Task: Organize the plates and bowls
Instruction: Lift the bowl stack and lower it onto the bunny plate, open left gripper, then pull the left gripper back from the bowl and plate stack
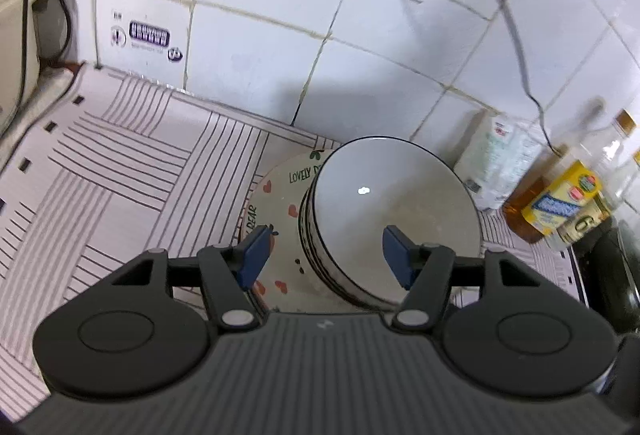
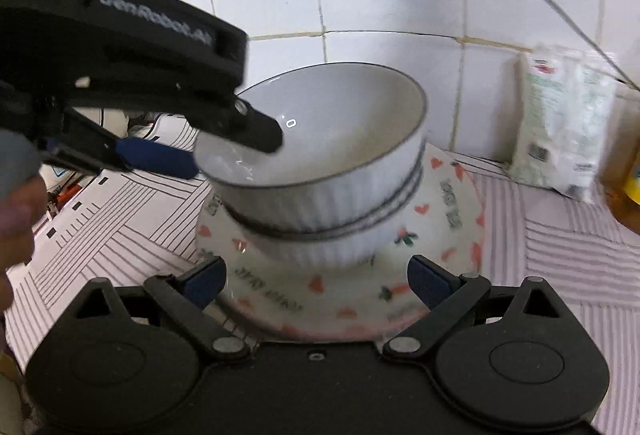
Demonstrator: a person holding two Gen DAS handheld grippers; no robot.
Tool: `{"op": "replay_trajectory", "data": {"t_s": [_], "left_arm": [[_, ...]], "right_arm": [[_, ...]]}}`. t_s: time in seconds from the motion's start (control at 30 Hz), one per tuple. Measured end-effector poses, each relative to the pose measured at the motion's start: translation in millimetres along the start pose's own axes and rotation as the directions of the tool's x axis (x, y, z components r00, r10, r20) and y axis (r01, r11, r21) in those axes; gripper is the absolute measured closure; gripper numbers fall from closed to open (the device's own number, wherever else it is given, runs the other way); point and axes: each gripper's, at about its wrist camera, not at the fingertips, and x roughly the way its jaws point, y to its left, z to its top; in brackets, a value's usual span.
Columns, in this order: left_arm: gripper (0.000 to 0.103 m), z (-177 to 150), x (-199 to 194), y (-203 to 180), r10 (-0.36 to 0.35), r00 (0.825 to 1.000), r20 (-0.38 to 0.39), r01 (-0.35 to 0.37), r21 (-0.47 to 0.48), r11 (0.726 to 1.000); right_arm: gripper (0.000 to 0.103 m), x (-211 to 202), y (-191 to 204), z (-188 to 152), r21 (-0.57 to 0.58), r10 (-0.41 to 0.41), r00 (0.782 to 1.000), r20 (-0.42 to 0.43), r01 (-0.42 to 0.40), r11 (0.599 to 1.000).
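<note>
Right-wrist view, L to R: left gripper (image 2: 236, 151), jaws apart, straddles the top bowl's (image 2: 320, 139) left rim at centre-left; stacked bowls sit on heart-print plate (image 2: 452, 219), centre; right gripper (image 2: 318, 281) open, lower centre, just before plate.

Glossy ribbed ceramic bowls (image 2: 320, 171), glazed plate (image 2: 452, 203), striped cloth mat (image 1: 120, 163)

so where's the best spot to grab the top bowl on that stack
Probably its thin dark rim on the left: the top bowl sits tilted in the lower bowl, and the open left hand-held gripper already straddles that edge, one finger inside, one outside. The ribbed wall looks too wide to pinch.
</note>
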Motion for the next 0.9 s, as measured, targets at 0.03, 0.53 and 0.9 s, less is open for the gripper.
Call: {"op": "replay_trajectory", "data": {"t_s": [0.03, 0.53, 0.9], "left_arm": [[0.041, -2, -6, -2, 0.004, 1.000, 0.005, -0.004, 0.015, 1.000], [0.003, -23, -86, -34, 0.064, 0.996, 0.070, -0.075, 0.173, 0.982], [0.000, -23, -118, -39, 0.226, 0.974, 0.032, -0.227, 0.217, 0.949]], "right_arm": [[0.004, -7, 1, -2, 0.004, -0.014, 1.000, 0.008, 0.014, 1.000], [0.002, -82, -27, -2, 0.117, -0.367, 0.930, 0.001, 0.365, 0.924], [0.002, -150, -45, 30, 0.199, -0.316, 0.945, -0.082, 0.326, 0.924]]}}
